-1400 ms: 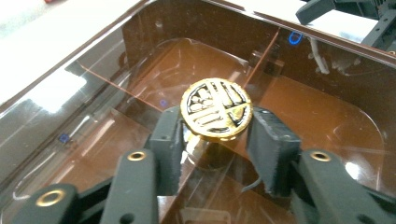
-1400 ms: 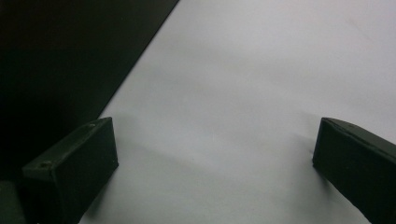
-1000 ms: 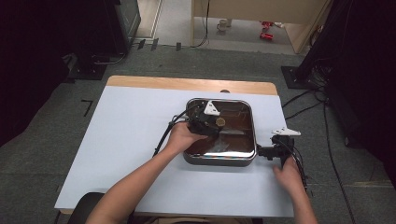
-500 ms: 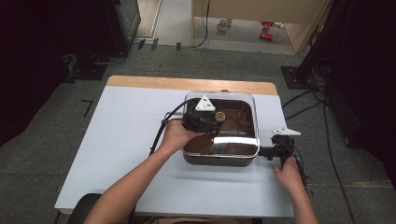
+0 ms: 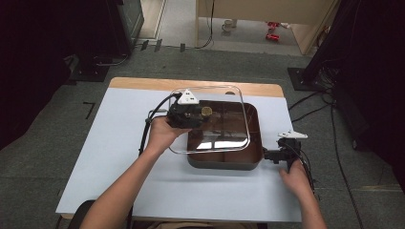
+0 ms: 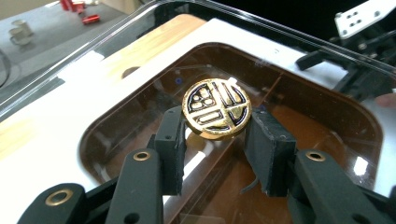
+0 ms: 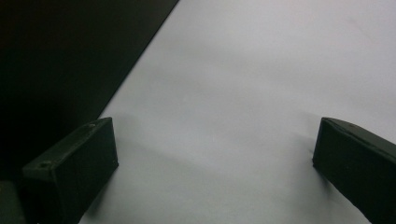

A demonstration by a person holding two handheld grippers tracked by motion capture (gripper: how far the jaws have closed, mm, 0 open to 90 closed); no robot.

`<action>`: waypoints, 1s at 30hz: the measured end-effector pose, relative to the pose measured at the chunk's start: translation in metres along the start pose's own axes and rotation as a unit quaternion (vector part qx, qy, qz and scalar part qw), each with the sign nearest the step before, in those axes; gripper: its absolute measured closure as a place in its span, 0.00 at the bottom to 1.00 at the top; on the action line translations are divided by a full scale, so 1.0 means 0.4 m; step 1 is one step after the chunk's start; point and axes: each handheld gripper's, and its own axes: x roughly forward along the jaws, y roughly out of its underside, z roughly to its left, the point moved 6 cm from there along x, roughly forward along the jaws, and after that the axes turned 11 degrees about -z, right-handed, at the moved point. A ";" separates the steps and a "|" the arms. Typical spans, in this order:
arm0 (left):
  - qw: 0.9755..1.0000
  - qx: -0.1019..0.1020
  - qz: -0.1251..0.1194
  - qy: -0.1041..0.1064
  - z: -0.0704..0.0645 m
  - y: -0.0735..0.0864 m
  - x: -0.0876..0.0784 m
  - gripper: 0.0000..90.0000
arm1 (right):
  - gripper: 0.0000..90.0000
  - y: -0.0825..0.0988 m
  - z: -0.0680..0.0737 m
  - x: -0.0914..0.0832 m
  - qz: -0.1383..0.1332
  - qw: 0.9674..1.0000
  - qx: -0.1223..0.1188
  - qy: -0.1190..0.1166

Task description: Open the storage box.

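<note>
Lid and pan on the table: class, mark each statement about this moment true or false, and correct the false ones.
1. The left gripper is shut on the gold knob of the clear lid. True.
2. The lid lies flat and closed on the pan. False: it is lifted and tilted above the pan, shifted toward the person's left.
3. The right gripper holds the pan's rim. False: its jaws stand wide apart over the bare table, beside the pan.
4. The pan's inside is brown and split by dividers. True.
5. The lid is solid metal. False: the pan shows through it.
</note>
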 end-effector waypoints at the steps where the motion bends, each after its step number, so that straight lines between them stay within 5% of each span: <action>1: 1.000 0.000 0.000 0.000 0.000 0.000 0.000 0.66 | 0.00 0.000 0.000 0.000 0.000 1.000 0.000 0.000; 13: 0.998 -0.031 0.013 -0.056 0.112 0.044 -0.073 0.66 | 0.00 0.000 0.000 0.000 0.000 1.000 0.000 0.000; 24: 0.991 -0.075 0.014 -0.112 0.226 0.097 -0.167 0.66 | 0.00 0.000 0.000 0.000 0.001 1.000 0.000 0.000; 30: 0.987 -0.092 0.022 -0.128 0.262 0.127 -0.194 0.66 | 0.00 0.000 0.000 0.000 0.001 1.000 -0.001 0.000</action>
